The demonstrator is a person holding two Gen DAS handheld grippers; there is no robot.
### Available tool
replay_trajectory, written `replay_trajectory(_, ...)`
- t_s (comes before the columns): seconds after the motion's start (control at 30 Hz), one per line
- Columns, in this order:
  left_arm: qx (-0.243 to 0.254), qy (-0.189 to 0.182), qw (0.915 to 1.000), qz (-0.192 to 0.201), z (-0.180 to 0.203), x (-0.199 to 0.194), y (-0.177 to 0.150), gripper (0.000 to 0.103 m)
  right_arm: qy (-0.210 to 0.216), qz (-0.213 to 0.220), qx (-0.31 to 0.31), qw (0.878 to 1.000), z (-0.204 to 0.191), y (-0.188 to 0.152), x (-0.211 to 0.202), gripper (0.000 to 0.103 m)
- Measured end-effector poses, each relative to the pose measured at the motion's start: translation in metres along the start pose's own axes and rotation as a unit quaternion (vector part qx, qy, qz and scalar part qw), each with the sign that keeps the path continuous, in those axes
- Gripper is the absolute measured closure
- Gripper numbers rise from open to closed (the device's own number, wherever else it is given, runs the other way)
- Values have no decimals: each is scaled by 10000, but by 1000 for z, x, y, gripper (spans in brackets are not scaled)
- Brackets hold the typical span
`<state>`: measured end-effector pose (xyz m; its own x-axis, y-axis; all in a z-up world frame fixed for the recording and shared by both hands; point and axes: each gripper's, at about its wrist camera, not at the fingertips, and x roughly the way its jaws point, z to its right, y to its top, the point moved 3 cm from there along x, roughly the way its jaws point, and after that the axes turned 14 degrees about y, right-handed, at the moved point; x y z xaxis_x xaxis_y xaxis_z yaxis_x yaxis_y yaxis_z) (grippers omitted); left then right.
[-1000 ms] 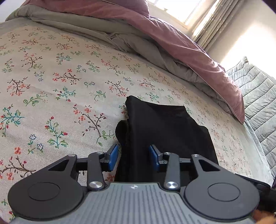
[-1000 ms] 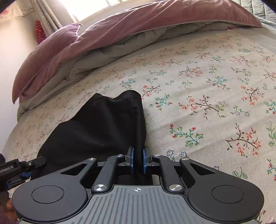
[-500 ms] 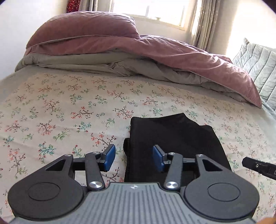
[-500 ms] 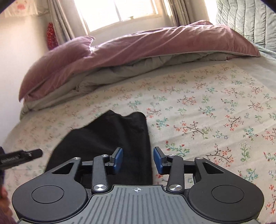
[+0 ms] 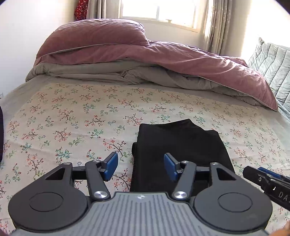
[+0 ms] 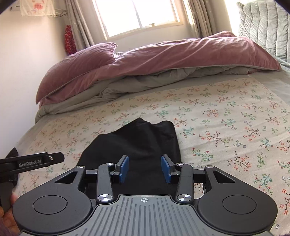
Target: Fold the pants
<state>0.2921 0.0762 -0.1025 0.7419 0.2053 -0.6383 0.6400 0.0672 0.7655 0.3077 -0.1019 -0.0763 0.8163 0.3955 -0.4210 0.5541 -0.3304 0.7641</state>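
Observation:
The black pants (image 5: 179, 145) lie folded into a compact rectangle on the floral bed sheet (image 5: 72, 123); they also show in the right wrist view (image 6: 141, 143). My left gripper (image 5: 140, 168) is open and empty, raised above the pants' near left edge. My right gripper (image 6: 145, 168) is open and empty, raised above the pants' near right part. The right gripper's tip (image 5: 266, 179) shows at the right edge of the left wrist view. The left gripper's tip (image 6: 36, 160) shows at the left of the right wrist view.
A pink duvet (image 5: 163, 54) over a grey blanket (image 5: 108, 72) is bunched at the head of the bed below the window (image 6: 137, 16). A quilted grey headboard (image 5: 271, 69) stands at the right. The floral sheet (image 6: 226, 127) spreads around the pants.
My right gripper has let go of the pants and opened. Both grippers have lifted and drawn back from the folded pants, so the view now takes in the head of the bed.

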Motion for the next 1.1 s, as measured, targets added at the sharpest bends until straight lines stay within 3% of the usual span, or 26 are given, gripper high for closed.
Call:
replay_trajectory(0.1,4,23,10000,18,-1,-9,-6,27,-17,96,-49,9999,-9,-3,-6,54)
replay_trajectory(0.3,-63,-58,9998,-199,-11,-28,-36,25,20,108,50,9999,-20,-25,-21,54)
replay_trajectory(0.43,30,19,10000,-69,-23,-55,-58,24,24,158,-65,9999,-26,-49,-46,54)
replay_trajectory(0.57,30,3,10000,48,-37,-82,-75,20,62,311,316,9990,-25,-76,-78,54)
replay_trajectory(0.67,24,85,9998,204,-52,-98,-85,15,-44,452,-102,9989,-41,-76,-100,38)
replay_trajectory(0.8,-115,167,9992,339,-72,-104,-101,9,-106,555,-644,9963,-62,-90,-125,34)
replay_trajectory(0.9,-331,20,9977,588,-81,-112,-102,6,4,480,-734,9961,-68,-102,-139,29)
replay_trajectory(1.0,-360,-129,9978,539,-82,-112,-102,3,147,397,-667,9969,-66,-112,-150,22)
replay_trajectory(1.1,-456,-276,9951,834,-82,-123,-107,0,83,393,-637,9972,-62,-119,-159,17)
